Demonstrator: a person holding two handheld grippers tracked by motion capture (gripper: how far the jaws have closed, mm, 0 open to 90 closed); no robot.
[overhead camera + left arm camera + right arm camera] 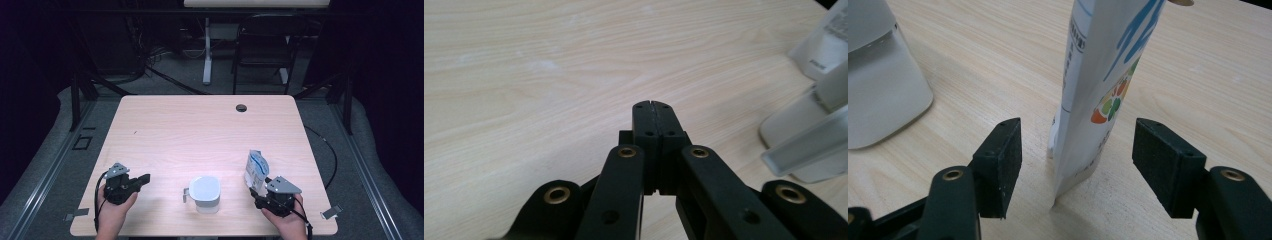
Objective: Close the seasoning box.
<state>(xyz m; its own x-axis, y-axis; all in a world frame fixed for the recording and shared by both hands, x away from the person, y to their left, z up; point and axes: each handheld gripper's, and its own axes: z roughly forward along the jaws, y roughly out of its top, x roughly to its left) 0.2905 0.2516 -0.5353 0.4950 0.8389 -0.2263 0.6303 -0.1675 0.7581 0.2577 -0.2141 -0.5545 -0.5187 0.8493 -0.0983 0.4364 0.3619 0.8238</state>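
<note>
A white pouch with blue print [256, 169] [1103, 80] stands upright on the wooden table [200, 130], near its front right. My right gripper [257, 192] [1077, 167] is open, one jaw on each side of the pouch's base, neither pad touching it. A white lidded container with a small handle [204, 194] [878, 80] [809, 135] sits at the front centre. My left gripper [144, 179] [653, 120] is shut with nothing in it, low over the table to the left of the container, pointing towards it.
A cable hole [241, 107] lies near the table's far edge. A dark folding chair [262, 45] and a white desk leg [207, 50] stand beyond the table. Bare wood stretches across the table's far half.
</note>
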